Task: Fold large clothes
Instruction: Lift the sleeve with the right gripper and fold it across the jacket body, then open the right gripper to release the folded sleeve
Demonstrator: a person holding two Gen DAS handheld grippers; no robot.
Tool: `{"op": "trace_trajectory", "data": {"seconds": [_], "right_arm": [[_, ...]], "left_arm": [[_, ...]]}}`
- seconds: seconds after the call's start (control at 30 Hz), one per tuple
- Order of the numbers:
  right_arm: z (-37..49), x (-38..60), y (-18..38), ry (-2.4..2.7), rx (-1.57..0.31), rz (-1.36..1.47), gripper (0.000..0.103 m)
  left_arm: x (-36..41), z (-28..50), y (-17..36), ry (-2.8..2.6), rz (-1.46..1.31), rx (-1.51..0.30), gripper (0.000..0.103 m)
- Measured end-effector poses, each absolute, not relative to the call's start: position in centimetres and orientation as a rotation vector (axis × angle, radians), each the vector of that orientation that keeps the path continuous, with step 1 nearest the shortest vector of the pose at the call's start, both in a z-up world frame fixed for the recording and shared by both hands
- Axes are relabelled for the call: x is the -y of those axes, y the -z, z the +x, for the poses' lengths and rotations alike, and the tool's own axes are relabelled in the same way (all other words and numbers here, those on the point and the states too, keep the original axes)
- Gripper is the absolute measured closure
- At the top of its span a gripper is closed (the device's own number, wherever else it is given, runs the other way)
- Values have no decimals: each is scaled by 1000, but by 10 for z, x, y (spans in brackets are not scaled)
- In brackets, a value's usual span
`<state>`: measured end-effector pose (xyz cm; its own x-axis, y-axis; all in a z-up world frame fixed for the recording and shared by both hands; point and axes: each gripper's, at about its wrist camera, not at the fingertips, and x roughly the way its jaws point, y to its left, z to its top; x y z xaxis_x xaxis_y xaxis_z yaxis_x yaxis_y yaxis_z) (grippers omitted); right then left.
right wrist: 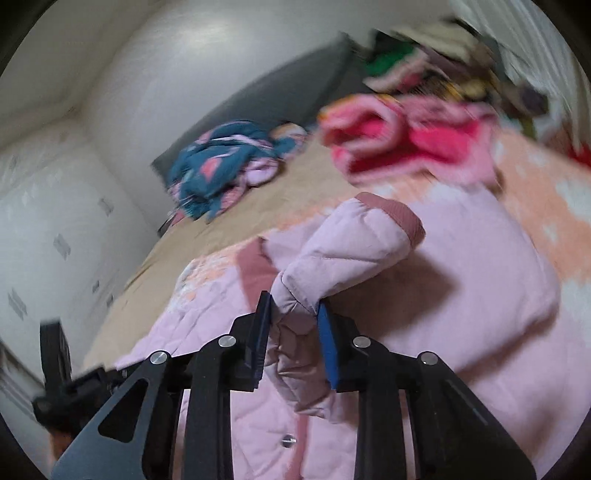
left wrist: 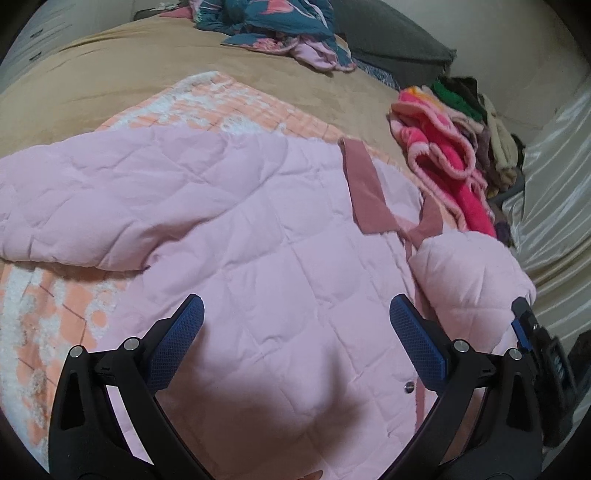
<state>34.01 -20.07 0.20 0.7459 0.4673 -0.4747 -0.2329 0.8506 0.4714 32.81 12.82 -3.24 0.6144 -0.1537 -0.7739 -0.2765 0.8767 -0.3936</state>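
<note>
Pinching jacket sleeve [right wrist: 343,254], right gripper [right wrist: 295,314]; left gripper [left wrist: 295,325] wide, empty.

jacket [left wrist: 229,229] lies spread on a blanket [left wrist: 221,107] on the bed [left wrist: 92,74], clothes pile [left wrist: 454,147] off to its right, another heap [left wrist: 273,29] behind

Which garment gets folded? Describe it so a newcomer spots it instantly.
On the tan bed, a peach-and-white blanket is spread. The pale pink quilted jacket lies on it. Unlike the hot-pink fleece and the teal floral heap, it has dusty-rose trim and snaps.
</note>
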Motion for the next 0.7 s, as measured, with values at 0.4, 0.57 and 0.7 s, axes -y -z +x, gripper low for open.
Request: {"op": "trace_trajectory", "data": {"seconds": [0.4,0.57,0.7], "right_arm": [[305,78,17,-602,-645,-53,82],[297,56,34,-682,-727,-98,80],[291,72,29,-648,-738,-67,67]], "left_arm": [[-168,321,35,1,-774,-875,9],[-162,326,45,71,-827,-902,9],[-146,335,64,149,-875,-964,9]]}}
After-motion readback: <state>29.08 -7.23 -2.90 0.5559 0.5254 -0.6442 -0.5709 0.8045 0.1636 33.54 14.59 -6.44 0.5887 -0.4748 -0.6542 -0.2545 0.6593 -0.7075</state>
